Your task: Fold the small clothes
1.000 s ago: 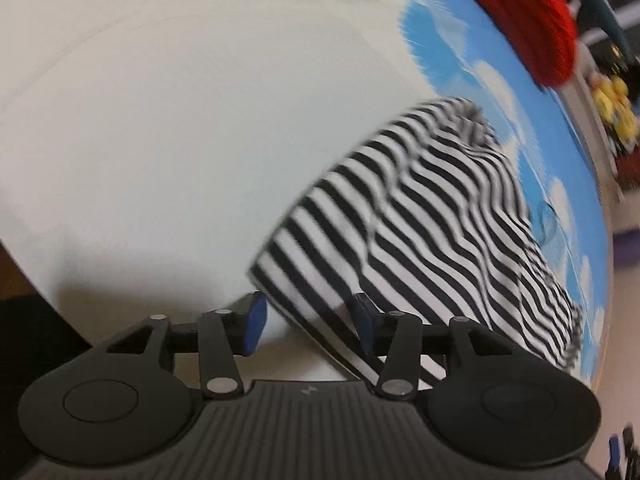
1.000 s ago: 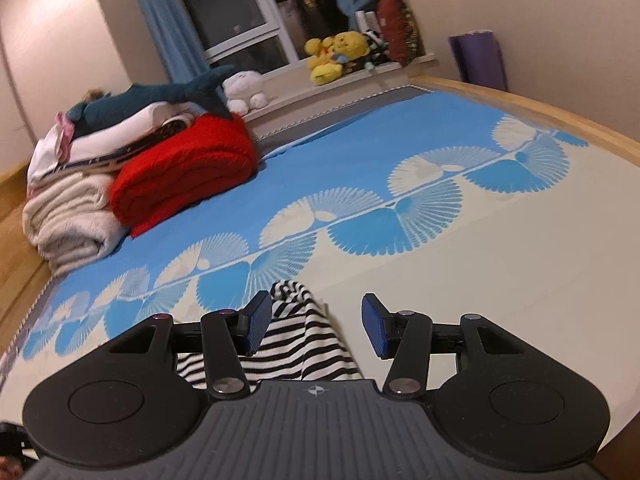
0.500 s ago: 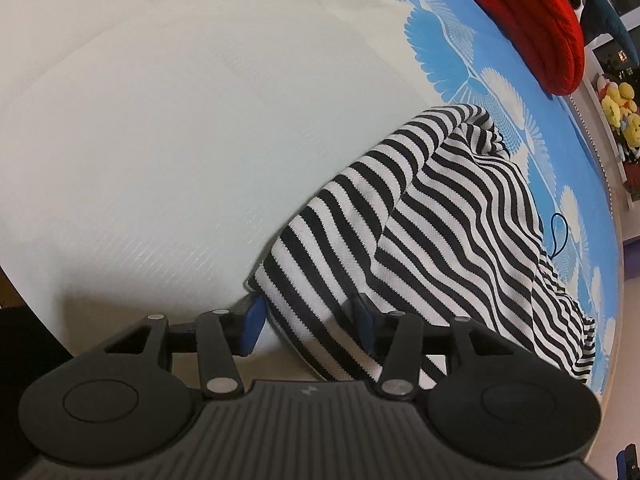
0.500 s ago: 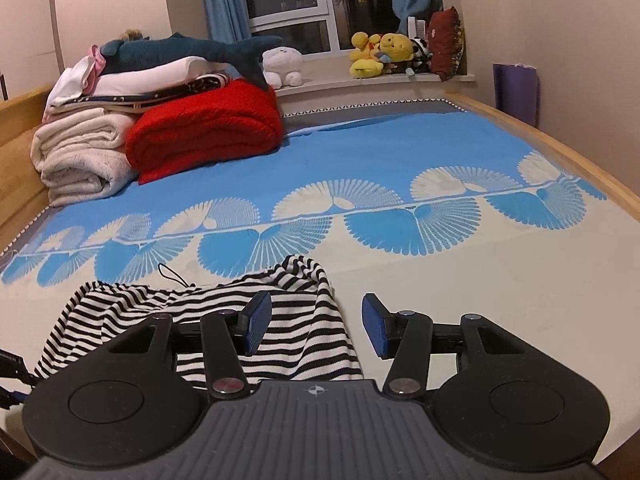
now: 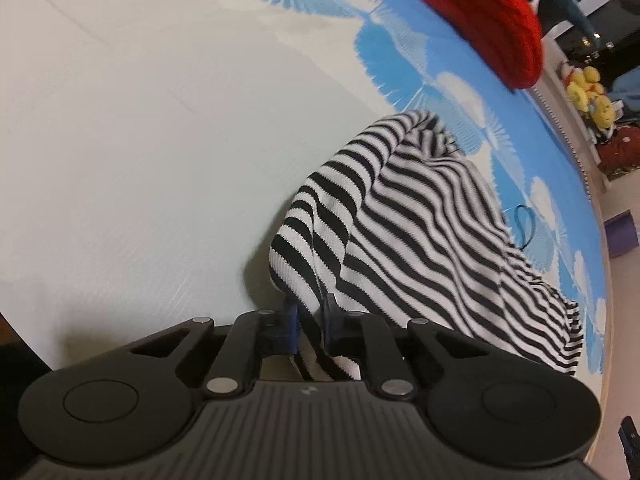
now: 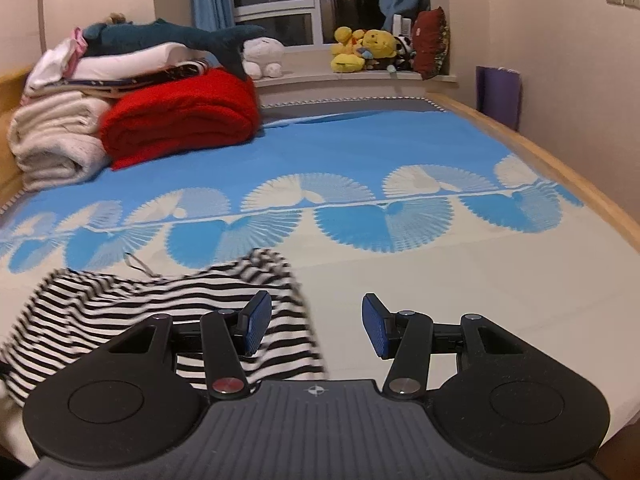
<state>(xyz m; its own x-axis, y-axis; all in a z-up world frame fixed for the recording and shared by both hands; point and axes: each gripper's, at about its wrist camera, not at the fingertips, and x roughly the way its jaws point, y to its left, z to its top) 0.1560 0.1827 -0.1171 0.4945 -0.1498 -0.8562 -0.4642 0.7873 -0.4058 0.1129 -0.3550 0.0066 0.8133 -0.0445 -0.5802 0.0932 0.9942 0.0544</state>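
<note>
A black-and-white striped garment [image 5: 420,240] lies crumpled on the bed's cream and blue cover [image 5: 140,120]. My left gripper [image 5: 310,316] has its jaws closing on the garment's near corner, and the pinched cloth bunches up between the blue pads. In the right wrist view the same striped garment [image 6: 120,308] spreads to the left. My right gripper [image 6: 316,324] stands open above the cover, its left finger [image 6: 256,320] over the garment's right edge, with only a sliver of that edge between the pads.
A rolled red blanket [image 6: 180,120] and a stack of folded towels [image 6: 56,132] with a plush shark [image 6: 168,36] sit at the far left. Yellow plush toys [image 6: 364,48] line the window sill. The bed's wooden rim [image 6: 560,164] runs along the right.
My left gripper's jaws have come together on the striped garment's corner and lifted it slightly, so the cloth bunches. The right wrist view has rolled level; the garment has shifted.
</note>
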